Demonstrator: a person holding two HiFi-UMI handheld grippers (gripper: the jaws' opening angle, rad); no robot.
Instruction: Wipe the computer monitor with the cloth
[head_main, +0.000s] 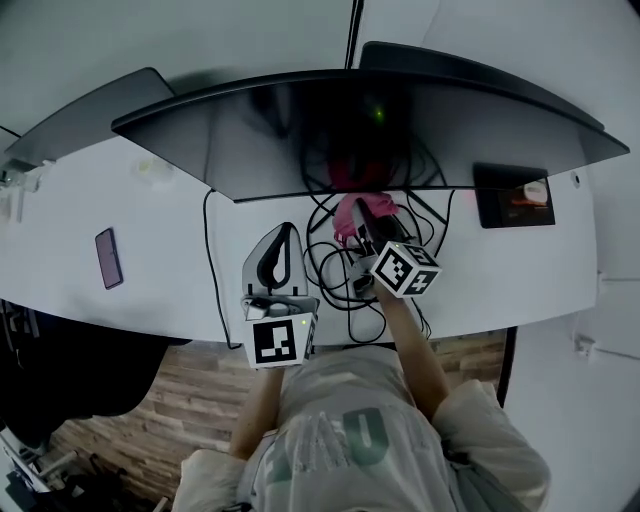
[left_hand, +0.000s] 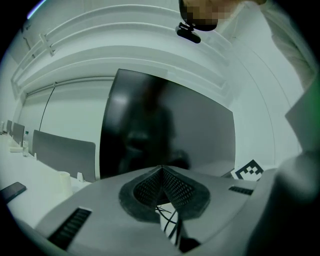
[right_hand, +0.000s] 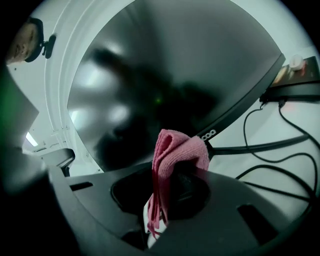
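Note:
A wide curved monitor (head_main: 370, 130) with a dark screen stands across the back of the white desk (head_main: 160, 270). My right gripper (head_main: 360, 222) is shut on a folded pink cloth (head_main: 352, 213), held just below the monitor's lower edge near its middle. In the right gripper view the pink cloth (right_hand: 176, 150) sticks up from the right gripper (right_hand: 170, 170), close to the screen (right_hand: 165, 75). My left gripper (head_main: 288, 236) hovers left of it over the desk, shut with nothing in it. In the left gripper view the left gripper (left_hand: 161, 170) has its tips touching, facing the monitor (left_hand: 165, 130).
Black cables (head_main: 340, 270) tangle on the desk under the monitor. A purple phone (head_main: 108, 257) lies at the left, a small dark device (head_main: 512, 203) at the right. A second monitor (head_main: 90, 115) stands at the back left. The desk's front edge meets wood floor (head_main: 150, 400).

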